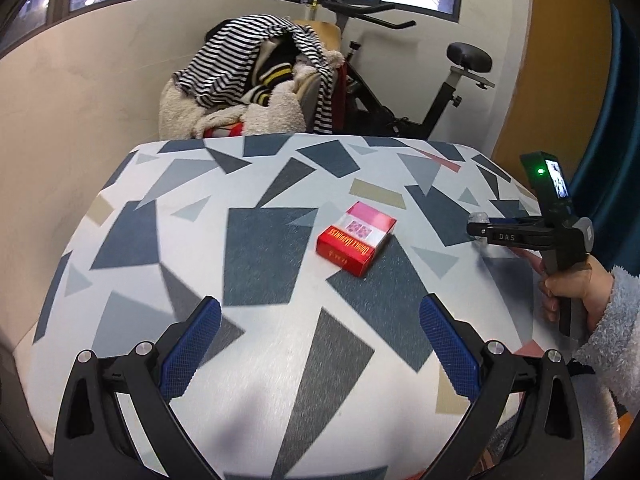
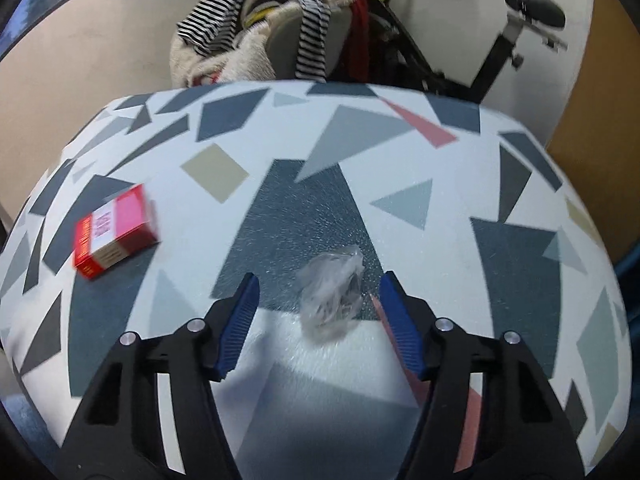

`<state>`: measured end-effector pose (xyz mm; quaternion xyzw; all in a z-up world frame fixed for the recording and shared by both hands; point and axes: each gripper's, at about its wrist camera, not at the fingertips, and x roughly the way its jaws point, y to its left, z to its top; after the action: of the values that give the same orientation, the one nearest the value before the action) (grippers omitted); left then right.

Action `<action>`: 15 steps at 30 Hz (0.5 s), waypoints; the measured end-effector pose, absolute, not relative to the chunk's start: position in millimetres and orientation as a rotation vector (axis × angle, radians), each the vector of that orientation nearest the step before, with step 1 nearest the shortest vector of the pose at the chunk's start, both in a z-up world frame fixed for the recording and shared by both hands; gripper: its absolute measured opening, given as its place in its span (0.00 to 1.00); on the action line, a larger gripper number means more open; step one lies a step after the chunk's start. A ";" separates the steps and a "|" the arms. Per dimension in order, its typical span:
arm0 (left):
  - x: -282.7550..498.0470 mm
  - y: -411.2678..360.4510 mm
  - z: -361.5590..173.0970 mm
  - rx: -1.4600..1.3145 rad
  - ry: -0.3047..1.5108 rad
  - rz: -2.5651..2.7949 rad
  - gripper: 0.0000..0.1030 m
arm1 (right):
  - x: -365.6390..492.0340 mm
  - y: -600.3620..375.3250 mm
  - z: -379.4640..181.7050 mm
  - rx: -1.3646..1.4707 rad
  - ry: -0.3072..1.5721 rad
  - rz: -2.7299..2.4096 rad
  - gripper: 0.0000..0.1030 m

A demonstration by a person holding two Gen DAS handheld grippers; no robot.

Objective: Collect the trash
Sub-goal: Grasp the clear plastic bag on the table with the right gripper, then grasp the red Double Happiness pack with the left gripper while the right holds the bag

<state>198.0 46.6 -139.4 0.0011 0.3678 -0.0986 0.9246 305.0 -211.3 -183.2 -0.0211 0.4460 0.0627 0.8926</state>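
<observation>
The right gripper [image 2: 318, 304] has its blue jaws apart around a crumpled clear plastic wrapper [image 2: 332, 296], not pressing it. The left gripper [image 1: 320, 340] hangs wide open, holding nothing. Farther toward the tabletop's left edge lies a red and white cardboard pack [image 2: 114, 230]. The light wrapper might slip out if pinched off-centre.

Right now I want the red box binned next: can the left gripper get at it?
Probably yes. The left gripper stands open, and the red box lies ahead of it on bare table with nothing between. The right gripper stays off to the side.
</observation>
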 end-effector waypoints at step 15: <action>305.0 -22.0 -184.8 0.322 0.853 -0.378 0.94 | 244.4 -238.6 -136.3 0.135 0.732 0.214 0.34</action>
<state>305.0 -22.1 -184.8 0.1544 0.4096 -0.1814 0.8806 244.4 -238.6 -136.3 0.0657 0.3569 0.1045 0.9259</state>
